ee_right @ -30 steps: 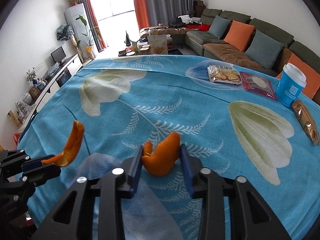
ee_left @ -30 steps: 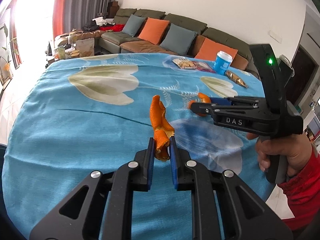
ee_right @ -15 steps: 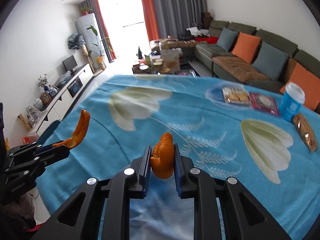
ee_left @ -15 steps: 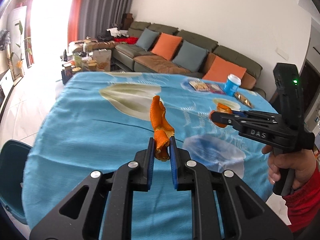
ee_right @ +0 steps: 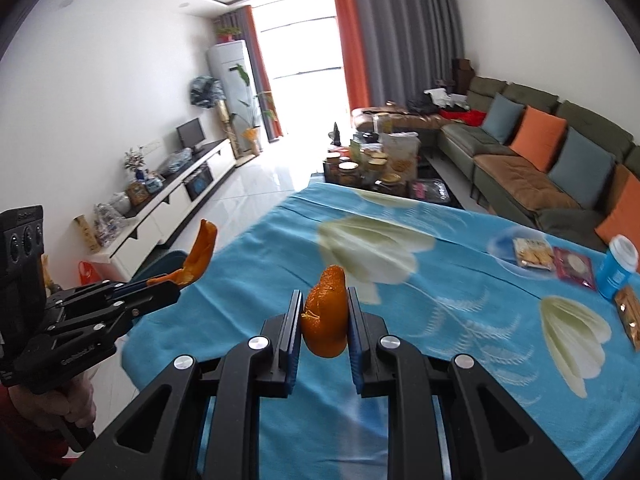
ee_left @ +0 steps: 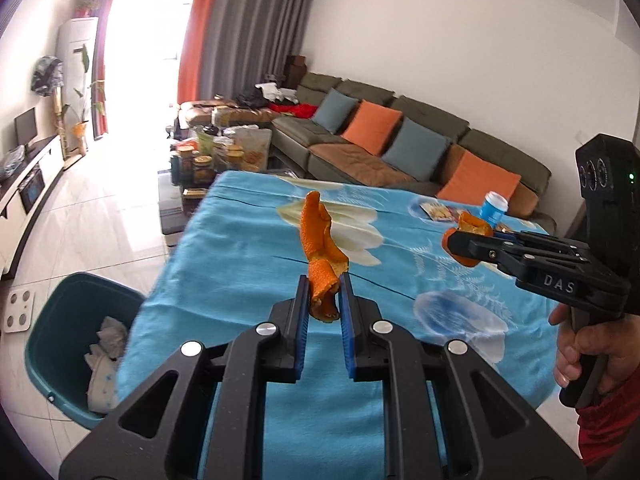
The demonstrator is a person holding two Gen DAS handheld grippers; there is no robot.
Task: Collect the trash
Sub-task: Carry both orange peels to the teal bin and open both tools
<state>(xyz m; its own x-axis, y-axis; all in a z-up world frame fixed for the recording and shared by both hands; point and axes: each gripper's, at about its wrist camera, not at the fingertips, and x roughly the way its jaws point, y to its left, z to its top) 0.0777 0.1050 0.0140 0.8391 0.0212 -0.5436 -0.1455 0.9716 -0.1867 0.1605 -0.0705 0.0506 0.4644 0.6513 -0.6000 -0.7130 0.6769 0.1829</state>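
My left gripper [ee_left: 324, 300] is shut on a long strip of orange peel [ee_left: 320, 248] that stands up between its blue pads, held above the table. It also shows in the right wrist view [ee_right: 160, 284], with the strip [ee_right: 200, 254] sticking up. My right gripper [ee_right: 323, 320] is shut on a rounded piece of orange peel [ee_right: 325, 320], and shows in the left wrist view [ee_left: 456, 240] with its peel [ee_left: 472, 226]. A teal trash bin [ee_left: 56, 320] holding crumpled tissue stands on the floor at the table's left edge.
The table wears a blue flowered cloth [ee_left: 248, 248]. A blue cup [ee_right: 618, 268], biscuit packets [ee_right: 532, 254] and a snack wrapper [ee_right: 630, 312] lie at its far right. A white scale [ee_left: 18, 312] lies on the floor beside the bin. A sofa [ee_left: 400, 140] stands behind.
Both grippers have lifted and swung left toward the table's left edge with their peels. The teal bin has come further into the left wrist view.
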